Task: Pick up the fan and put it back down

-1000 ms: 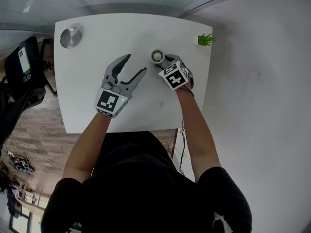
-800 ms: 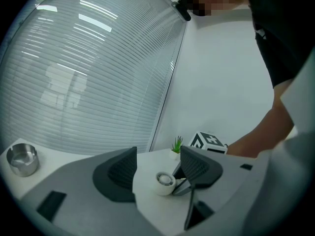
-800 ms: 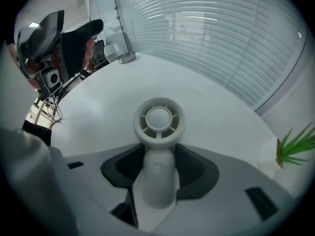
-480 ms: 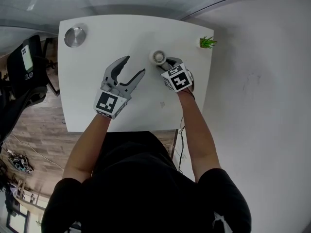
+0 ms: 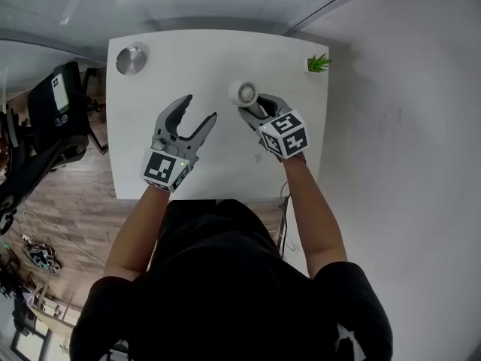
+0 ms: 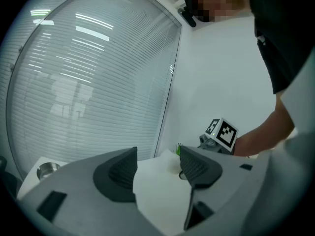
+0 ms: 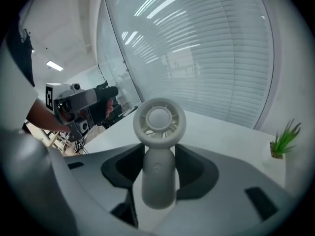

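A small white hand fan (image 5: 246,92) with a round head and a thick handle is held above the white table (image 5: 150,149). My right gripper (image 5: 252,107) is shut on it; its jaws have just been closing, and both pads press the handle (image 7: 157,176) from the sides. The fan's head (image 7: 158,119) stands upright beyond the right gripper (image 7: 158,165). My left gripper (image 5: 199,108) hangs over the table's middle, to the left of the fan. It is open, and the left gripper (image 6: 155,166) has nothing between its pads.
A round metal dish (image 5: 131,60) sits at the table's far left corner and a small potted plant (image 5: 318,64) at the far right corner. A black chair (image 5: 52,119) stands left of the table. Window blinds (image 7: 206,58) run behind it, with a white wall on the right.
My right gripper has risen from the table with the fan in it and tipped further down. The left gripper has lifted a little, still open.
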{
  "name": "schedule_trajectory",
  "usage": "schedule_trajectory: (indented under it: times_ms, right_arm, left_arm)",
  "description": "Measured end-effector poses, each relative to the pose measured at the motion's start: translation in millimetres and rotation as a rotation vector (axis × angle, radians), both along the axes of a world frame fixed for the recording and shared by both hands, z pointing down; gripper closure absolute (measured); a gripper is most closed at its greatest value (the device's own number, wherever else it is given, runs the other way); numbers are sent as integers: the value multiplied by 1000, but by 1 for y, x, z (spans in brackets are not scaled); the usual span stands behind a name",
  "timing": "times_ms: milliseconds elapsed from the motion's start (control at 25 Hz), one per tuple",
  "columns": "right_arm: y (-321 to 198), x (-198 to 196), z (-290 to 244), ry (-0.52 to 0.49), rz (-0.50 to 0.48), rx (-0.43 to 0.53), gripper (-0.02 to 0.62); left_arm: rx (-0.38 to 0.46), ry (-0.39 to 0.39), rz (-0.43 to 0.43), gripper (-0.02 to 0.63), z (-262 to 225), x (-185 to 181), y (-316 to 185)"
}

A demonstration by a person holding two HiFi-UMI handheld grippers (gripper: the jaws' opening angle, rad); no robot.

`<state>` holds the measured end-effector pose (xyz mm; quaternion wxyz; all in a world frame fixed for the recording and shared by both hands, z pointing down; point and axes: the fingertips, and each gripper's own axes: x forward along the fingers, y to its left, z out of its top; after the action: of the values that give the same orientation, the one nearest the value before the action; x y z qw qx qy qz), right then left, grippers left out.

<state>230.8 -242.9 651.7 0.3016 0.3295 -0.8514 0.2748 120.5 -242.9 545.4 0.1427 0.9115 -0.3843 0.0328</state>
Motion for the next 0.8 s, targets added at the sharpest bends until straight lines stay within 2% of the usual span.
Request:
schedule_trajectory:
  times_ms: [360,520,800]
  right_arm:
    - [28,-5,-120,-180,28,241,400]
    - [42,-4,-174,-261,33,362,400]
    - [73,2,-239,-385,27,511,400]
  left_arm:
    - [40,-8,-31,337,-59,-13,41]
    - [41,-49,-27,345,-91,-16,59]
    - [113,-31,-24,348,-139,-8,88]
